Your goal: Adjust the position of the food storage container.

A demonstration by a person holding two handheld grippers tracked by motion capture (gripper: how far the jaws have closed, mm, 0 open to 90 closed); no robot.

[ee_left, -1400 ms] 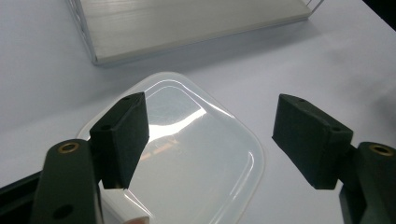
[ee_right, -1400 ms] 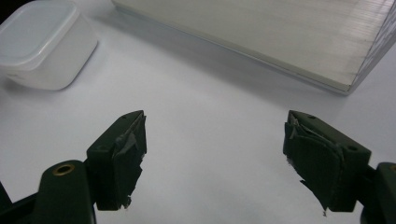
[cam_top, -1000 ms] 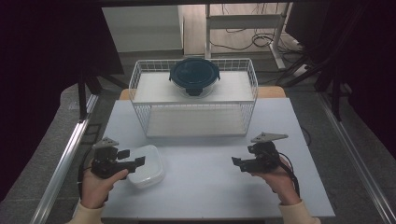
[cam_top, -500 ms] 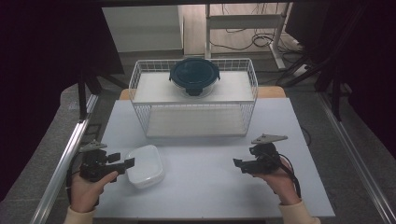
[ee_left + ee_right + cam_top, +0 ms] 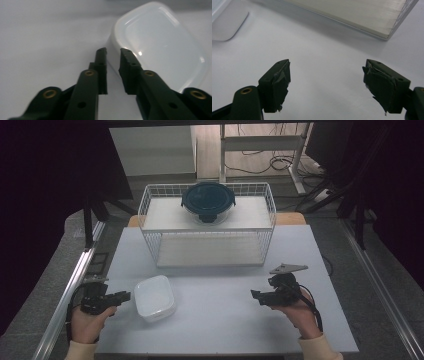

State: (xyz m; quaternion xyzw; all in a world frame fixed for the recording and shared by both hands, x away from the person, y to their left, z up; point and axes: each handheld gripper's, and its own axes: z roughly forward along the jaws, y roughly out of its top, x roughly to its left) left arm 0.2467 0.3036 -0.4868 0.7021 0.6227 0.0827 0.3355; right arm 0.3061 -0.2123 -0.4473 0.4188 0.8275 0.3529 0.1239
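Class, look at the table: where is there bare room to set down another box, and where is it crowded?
Bare tabletop lies between the white box and the right gripper, in front of the wire basket. It is crowded at the left, where the left gripper points at the box.

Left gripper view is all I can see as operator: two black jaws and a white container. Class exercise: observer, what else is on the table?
Observer: Behind the white container stands a white wire basket at the table's far side.
Operator: Anything with that basket?
Observer: Yes, a round container with a dark lid sits up on it, on the basket's upper level.
Operator: And the other gripper?
Observer: The right gripper is held low over bare table toward the right side, jaws wide apart, holding nothing.
Operator: Is my gripper touching the container?
Observer: From above, the left gripper stops just short of its left edge, jaws only narrowly apart.
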